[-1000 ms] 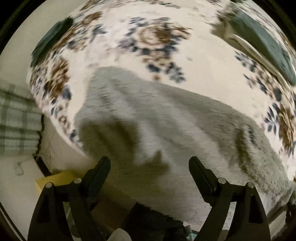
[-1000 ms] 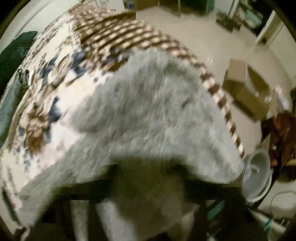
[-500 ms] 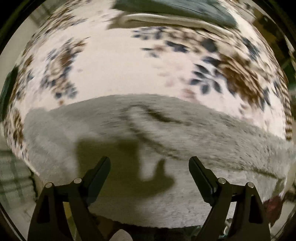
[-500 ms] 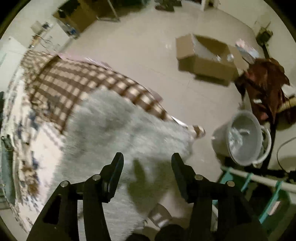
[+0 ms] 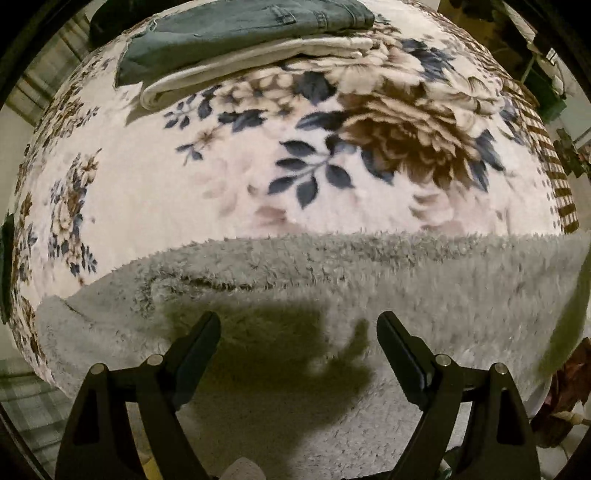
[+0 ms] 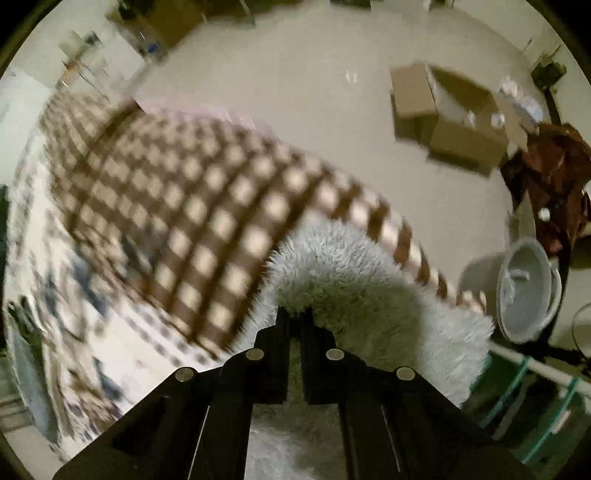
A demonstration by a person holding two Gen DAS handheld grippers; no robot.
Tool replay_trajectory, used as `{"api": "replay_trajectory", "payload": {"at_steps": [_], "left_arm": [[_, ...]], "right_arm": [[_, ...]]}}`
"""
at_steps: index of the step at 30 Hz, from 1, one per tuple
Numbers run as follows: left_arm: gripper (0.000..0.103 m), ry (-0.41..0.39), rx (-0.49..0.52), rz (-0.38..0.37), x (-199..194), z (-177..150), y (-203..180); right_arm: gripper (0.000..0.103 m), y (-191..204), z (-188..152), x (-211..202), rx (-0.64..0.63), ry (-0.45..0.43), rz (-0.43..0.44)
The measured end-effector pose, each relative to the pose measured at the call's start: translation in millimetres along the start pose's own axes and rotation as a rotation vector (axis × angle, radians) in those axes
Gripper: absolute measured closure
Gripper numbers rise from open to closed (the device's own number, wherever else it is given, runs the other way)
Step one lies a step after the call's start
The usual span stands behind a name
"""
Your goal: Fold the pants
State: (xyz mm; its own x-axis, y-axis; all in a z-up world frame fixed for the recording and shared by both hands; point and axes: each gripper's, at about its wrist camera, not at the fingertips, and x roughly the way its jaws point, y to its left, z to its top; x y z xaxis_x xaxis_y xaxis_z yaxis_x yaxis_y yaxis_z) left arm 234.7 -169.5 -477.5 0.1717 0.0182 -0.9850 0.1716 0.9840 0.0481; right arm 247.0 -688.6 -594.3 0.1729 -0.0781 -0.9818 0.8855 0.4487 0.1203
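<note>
Fluffy grey pants [image 5: 332, 288] lie across the near edge of a floral blanket [image 5: 258, 177] on a bed. My left gripper [image 5: 298, 328] is open just above the pants, with its shadow on the fabric. My right gripper [image 6: 295, 314] is shut on the end of the grey pants [image 6: 351, 273] and lifts it into a hump beside the brown checked border [image 6: 192, 206] of the blanket.
Folded jeans [image 5: 240, 26] on a folded cream garment [image 5: 258, 62] lie at the far side of the bed. On the floor to the right stand a cardboard box [image 6: 450, 118], a grey bucket [image 6: 524, 291] and a brown heap [image 6: 554, 177].
My right gripper has shut on the end of the pants, having been open half a second ago. My left gripper has swung right along the pants and stays open.
</note>
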Motion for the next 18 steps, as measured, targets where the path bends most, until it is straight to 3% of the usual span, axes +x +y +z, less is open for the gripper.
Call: {"api": "replay_trajectory", "payload": {"at_steps": [1, 3, 4, 5, 7, 9, 13, 15, 18], "left_arm": [[0.017, 0.007, 0.000, -0.002, 2.8, -0.1, 1.5], [0.017, 0.019, -0.010, 0.001, 5.7, -4.1, 7.0], [0.017, 0.022, -0.015, -0.001, 5.3, -6.5, 9.5], [0.017, 0.026, -0.028, -0.006, 4.3, -9.8, 16.4], [0.017, 0.026, -0.061, -0.009, -1.0, -19.3, 31.5], [0.016, 0.033, -0.104, -0.005, -6.9, -32.9, 51.6], [0.016, 0.063, -0.197, 0.020, -8.9, -56.7, 85.6], [0.017, 0.077, -0.234, 0.037, -5.4, -66.9, 98.9], [0.017, 0.103, -0.279, 0.053, 0.2, -79.8, 112.1]], "right_arm": [[0.098, 1.2, 5.0, -0.9, -0.001, -0.008, 0.003], [0.096, 1.1, 9.2, 14.6, 0.007, 0.077, 0.055], [0.089, 3.0, 8.0, 29.6, -0.013, 0.183, 0.093], [0.072, 2.8, 7.0, 34.7, -0.031, 0.229, 0.100], [0.059, -5.3, -2.0, 20.0, -0.053, 0.207, 0.140], [0.059, -22.9, -16.6, -8.8, -0.067, 0.133, 0.149], [0.059, -84.9, -51.7, -42.7, 0.015, 0.045, 0.068], [0.059, -114.8, -64.1, -34.2, 0.077, 0.078, 0.044], [0.059, -147.0, -79.6, 2.7, 0.188, 0.162, 0.104]]}}
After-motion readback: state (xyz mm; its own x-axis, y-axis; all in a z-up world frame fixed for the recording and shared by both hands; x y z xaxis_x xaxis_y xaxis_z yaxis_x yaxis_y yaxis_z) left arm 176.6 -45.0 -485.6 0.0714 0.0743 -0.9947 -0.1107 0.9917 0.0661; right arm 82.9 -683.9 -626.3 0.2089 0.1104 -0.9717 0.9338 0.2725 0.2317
